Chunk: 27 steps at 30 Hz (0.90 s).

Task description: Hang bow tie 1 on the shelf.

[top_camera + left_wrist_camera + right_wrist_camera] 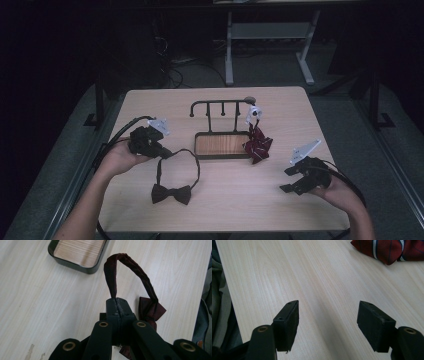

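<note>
Both grippers, the left gripper and the right gripper, are matte black, each topped by a pale grey three-cornered plate and trailing a black cable. Their jaw arms carry brass-ringed pivot holes and small screw holes in blocky pads. The person's forearms are bare, without sleeves.

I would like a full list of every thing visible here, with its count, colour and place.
bow tie: one, dark maroon, on the table near its front edge; its neck band loops up to the left hand-held gripper
striped tie: one, red with pale stripes, bunched at the right end of the rack
rack: one, black metal bar with hooks, standing at the back of the tray
tray: one, black rim with wooden floor, middle of the table
table: one, light wood
left hand-held gripper: one, black, shut on the bow tie's band
right hand-held gripper: one, black, open, above the table's right side
</note>
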Tool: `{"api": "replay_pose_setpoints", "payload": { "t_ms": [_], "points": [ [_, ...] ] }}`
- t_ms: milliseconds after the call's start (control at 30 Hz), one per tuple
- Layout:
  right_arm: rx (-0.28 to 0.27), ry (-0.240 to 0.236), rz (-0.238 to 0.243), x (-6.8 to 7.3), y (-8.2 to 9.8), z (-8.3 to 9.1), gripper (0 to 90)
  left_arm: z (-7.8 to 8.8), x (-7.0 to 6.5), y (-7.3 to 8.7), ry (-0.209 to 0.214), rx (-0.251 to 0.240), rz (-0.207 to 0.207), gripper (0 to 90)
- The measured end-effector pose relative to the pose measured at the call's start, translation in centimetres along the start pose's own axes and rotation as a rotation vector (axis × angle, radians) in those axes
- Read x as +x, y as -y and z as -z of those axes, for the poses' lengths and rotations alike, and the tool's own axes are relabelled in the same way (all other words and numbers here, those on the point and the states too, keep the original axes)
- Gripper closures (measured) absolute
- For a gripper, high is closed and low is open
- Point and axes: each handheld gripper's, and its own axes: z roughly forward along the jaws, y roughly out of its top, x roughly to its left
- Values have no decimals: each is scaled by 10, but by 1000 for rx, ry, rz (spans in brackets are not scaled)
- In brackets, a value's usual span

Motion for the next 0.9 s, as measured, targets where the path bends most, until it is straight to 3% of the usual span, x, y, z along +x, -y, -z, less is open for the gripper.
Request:
{"api": "replay_pose_setpoints", "payload": {
  "t_ms": [900],
  "points": [
    [-1, -5, 4, 0, -1, 0, 336, 36, -14, -27, -14, -18, -74, 890]
  ]
}}
